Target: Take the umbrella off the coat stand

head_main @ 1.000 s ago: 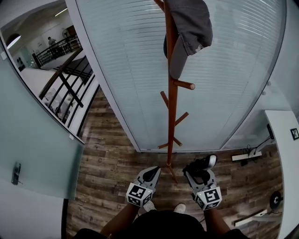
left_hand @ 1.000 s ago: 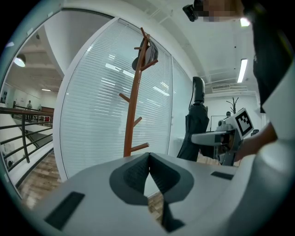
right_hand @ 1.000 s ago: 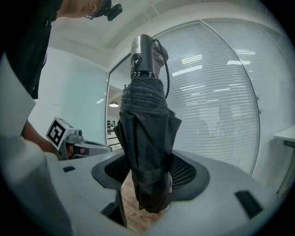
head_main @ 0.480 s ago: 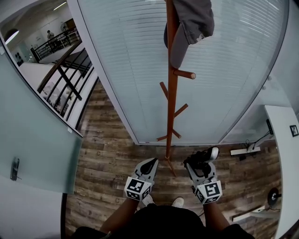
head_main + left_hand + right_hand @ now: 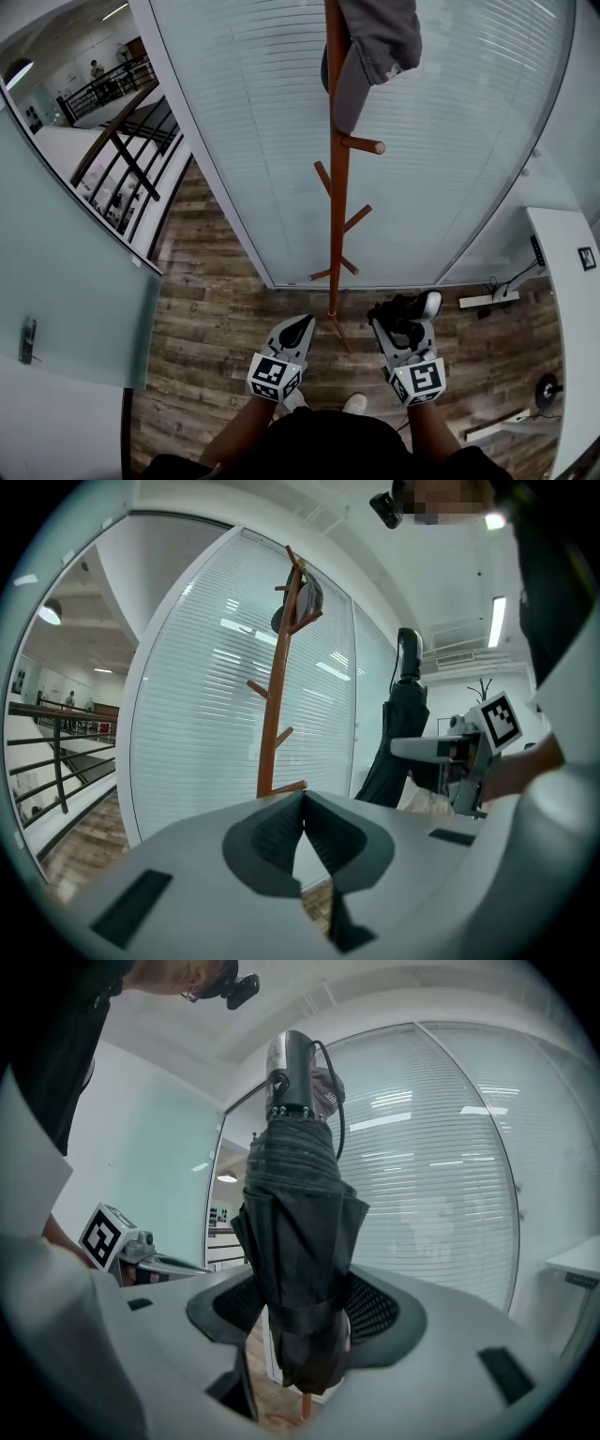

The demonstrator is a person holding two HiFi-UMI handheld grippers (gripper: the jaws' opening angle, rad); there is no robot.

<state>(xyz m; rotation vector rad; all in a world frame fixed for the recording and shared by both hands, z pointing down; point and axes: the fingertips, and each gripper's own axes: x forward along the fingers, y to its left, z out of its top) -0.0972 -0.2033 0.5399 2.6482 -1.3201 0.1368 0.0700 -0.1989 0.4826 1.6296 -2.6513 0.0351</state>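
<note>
Right gripper view: right gripper (image 5: 305, 1314) clamps the folded umbrella (image 5: 295, 1213) upright — clear of the stand (image 5: 336, 234), near its foot. Left gripper (image 5: 302, 808) closed, empty. Removal looks done — next, carry it away.

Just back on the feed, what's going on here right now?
A person stands facing a wooden coat stand with a gripper in each hand. The right gripper is shut on a folded black umbrella, held upright with its handle on top. The umbrella is already off the stand and apart from it. The left gripper is shut and empty, held low beside the other. A grey cap hangs near the top of the stand.
</note>
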